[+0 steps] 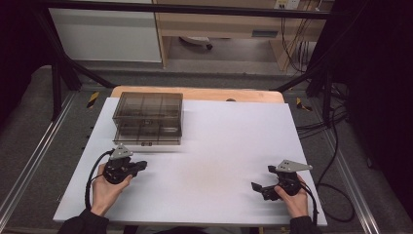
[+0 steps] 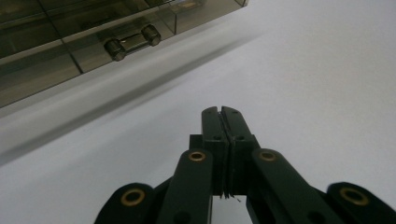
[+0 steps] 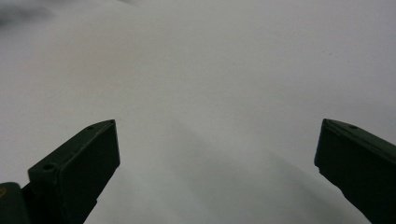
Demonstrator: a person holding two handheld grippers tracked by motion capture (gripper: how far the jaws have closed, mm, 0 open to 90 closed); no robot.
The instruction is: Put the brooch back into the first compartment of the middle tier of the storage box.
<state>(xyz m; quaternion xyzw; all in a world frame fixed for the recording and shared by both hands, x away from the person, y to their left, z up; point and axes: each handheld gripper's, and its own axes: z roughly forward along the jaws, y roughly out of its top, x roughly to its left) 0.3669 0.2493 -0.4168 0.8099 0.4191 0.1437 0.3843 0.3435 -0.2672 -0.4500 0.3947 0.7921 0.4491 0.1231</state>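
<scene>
- You hold both tools low over the white tabletop sheet [image 1: 209,161], with the smoky, see-through plastic compartment box [image 1: 148,118] standing at the far left of the sheet, ahead of your left hand [image 1: 104,190].
- Your left gripper [image 1: 142,165] sits just short of the box's near wall and a little to its right; in the left gripper view [image 2: 223,116] its two black jaws are pressed flat together with nothing between them.
- From that same view, the small latch with two dark round knobs [image 2: 132,41] shows on the box's front face, up and to the left of the closed jaws, near but not touching.
- Your right gripper [image 1: 258,186] rests well apart from the box, near the right front corner of the sheet; in the right gripper view [image 3: 215,154] its jaws stand wide apart over bare white surface, holding nothing.
- The box looks shut, its inner dividers visible through the lid; whether anything lies in the compartments is too dim to tell.
- By the look of it, you are at the approach stage: neither tool has touched the box.
- The next move likely calls for swinging the left tool up and left to meet the latch, spreading its jaws first if you mean to pinch it, and bringing the right tool across to steady the box.
</scene>
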